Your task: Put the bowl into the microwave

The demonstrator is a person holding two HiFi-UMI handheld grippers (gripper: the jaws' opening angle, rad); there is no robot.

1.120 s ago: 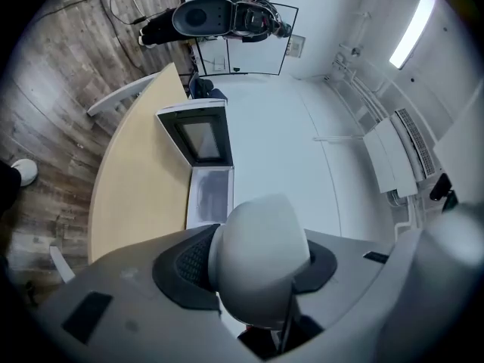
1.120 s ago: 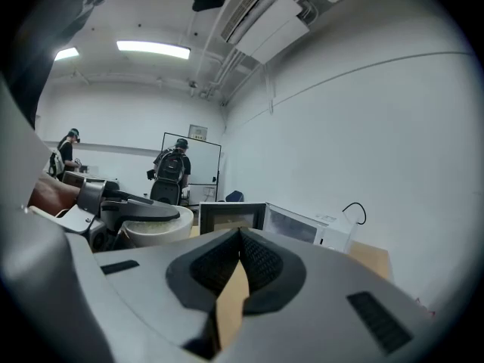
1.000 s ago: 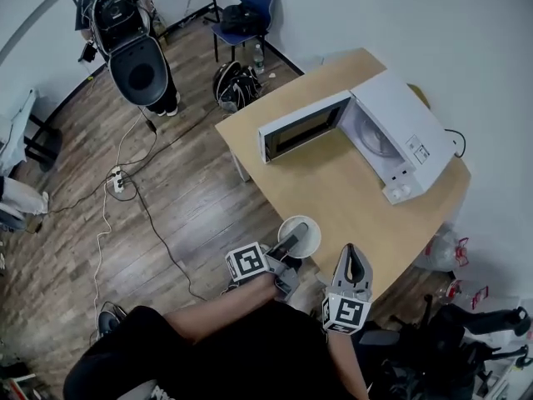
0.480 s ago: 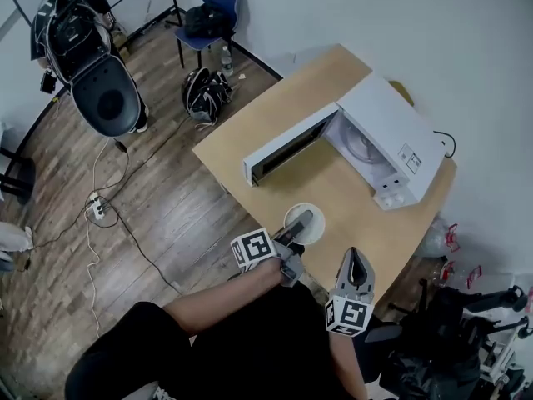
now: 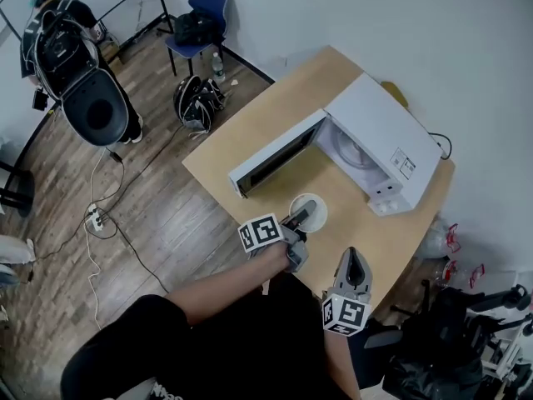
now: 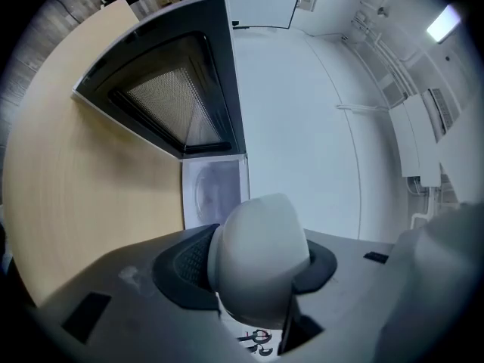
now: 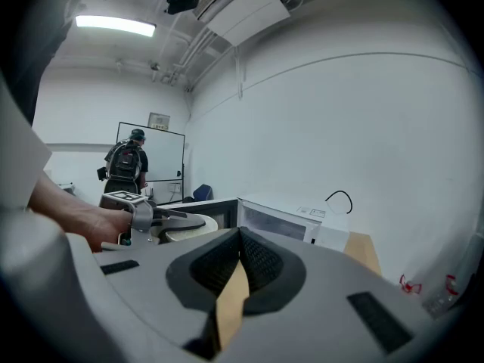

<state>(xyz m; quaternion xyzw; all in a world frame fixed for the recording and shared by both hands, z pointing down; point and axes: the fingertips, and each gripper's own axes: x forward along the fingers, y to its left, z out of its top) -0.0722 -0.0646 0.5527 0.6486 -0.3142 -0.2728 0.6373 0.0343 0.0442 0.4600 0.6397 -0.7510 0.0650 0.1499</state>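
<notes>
- Bowl point(image 5: 315, 205), white, is pinched by its rim in the left hand-held gripper point(image 5: 300, 219) and held over the near part of the bench point(image 5: 250, 136).
- The right hand-held gripper point(image 5: 356, 261) hangs closer to the person, jaws pressed together on nothing.
- The microwave point(image 5: 379, 144) lies straight ahead of the bowl along the left jaws' line, its cavity point(image 6: 214, 191) facing the bowl, so the left hand is the nearer one.
- Its door point(image 5: 275, 152) stands swung out to the left, beside the path in.
- A person point(image 5: 71, 65) with a backpack stands far off on the floor.
</notes>
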